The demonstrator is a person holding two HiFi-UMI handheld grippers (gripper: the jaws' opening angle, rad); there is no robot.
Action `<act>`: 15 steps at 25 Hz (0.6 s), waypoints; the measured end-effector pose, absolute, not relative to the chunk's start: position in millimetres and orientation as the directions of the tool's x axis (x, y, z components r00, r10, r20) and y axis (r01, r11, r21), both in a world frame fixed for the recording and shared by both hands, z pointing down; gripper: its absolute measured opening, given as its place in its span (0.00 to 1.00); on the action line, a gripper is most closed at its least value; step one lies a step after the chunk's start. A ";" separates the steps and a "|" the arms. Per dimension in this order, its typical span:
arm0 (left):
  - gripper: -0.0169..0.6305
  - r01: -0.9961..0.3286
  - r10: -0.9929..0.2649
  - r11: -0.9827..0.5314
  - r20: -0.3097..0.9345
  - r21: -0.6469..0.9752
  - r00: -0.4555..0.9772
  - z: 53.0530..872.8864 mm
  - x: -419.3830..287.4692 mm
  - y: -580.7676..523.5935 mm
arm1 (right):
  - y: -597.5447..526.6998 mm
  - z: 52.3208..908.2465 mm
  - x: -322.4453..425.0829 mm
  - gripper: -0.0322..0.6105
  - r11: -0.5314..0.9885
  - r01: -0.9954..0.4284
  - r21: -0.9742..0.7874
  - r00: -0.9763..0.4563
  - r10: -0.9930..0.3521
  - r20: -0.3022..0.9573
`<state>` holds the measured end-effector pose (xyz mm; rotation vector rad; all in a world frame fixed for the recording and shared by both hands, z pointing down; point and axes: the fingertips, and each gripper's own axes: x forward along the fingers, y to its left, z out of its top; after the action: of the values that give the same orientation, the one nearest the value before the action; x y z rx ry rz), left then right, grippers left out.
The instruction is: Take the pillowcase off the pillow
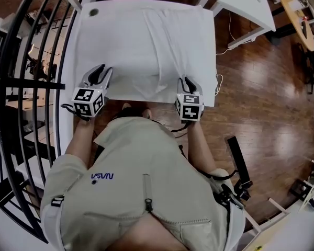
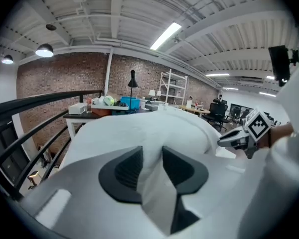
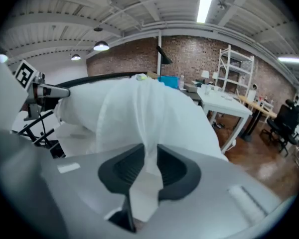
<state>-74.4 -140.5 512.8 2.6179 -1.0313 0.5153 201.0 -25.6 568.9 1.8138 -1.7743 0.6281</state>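
Observation:
A white pillow in its white pillowcase (image 1: 146, 41) lies on the white table (image 1: 89, 30). A long fold of the pillowcase (image 3: 147, 113) runs down the pillow to the near edge. My left gripper (image 1: 98, 76) sits at the near left of the pillow. Its jaws are parted, with pillowcase cloth (image 2: 152, 156) lying in the gap. My right gripper (image 1: 187, 83) is at the near right corner, where the fold ends. A bunch of cloth hangs loosely between its slightly parted pads (image 3: 172, 166). The left gripper (image 3: 40, 91) shows across the pillow in the right gripper view.
A black metal railing (image 1: 36, 61) curves along the left of the table. A second white table (image 1: 246, 4) stands at the far right. Wooden floor (image 1: 261, 88) spreads to the right. The person's torso in a beige vest (image 1: 146, 187) is at the near edge.

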 end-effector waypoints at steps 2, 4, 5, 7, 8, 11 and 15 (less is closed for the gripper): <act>0.20 -0.687 -0.612 -0.714 0.354 0.135 0.707 480.2 -64.6 -137.7 | -25.5 541.8 199.4 0.18 0.016 -0.999 0.031 0.006 -0.796 0.605; 0.21 -0.667 -0.609 -0.734 0.310 0.129 0.730 454.0 -52.4 -138.8 | -27.7 513.7 198.3 0.18 0.025 -1.000 0.017 -0.011 -0.837 0.548; 0.21 -0.654 -0.599 -0.747 0.307 0.119 0.740 446.3 -45.4 -141.6 | -30.3 500.3 198.6 0.18 0.027 -1.000 0.012 -0.017 -0.854 0.519; 0.22 -0.630 -0.573 -0.770 0.324 0.100 0.752 439.6 -29.7 -153.8 | -41.4 477.5 202.1 0.18 0.033 -0.999 0.011 -0.024 -0.882 0.471; 0.24 -0.623 -0.566 -0.777 0.333 0.090 0.754 438.2 -21.9 -163.2 | -49.7 468.6 205.2 0.18 0.038 -0.999 0.017 -0.026 -0.891 0.454; 0.32 -0.616 -0.562 -0.785 0.348 0.061 0.750 436.3 0.2 -198.7 | -80.0 449.8 216.6 0.18 0.054 -0.997 0.055 -0.025 -0.901 0.434; 0.38 -0.613 -0.562 -0.790 0.398 0.000 0.725 441.4 22.3 -260.6 | -129.9 432.1 218.5 0.18 0.089 -0.991 0.096 -0.039 -0.902 0.429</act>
<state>22.3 -260.6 441.4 2.7944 -0.9570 0.5805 218.5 -129.9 432.1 1.8646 -1.9954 0.3206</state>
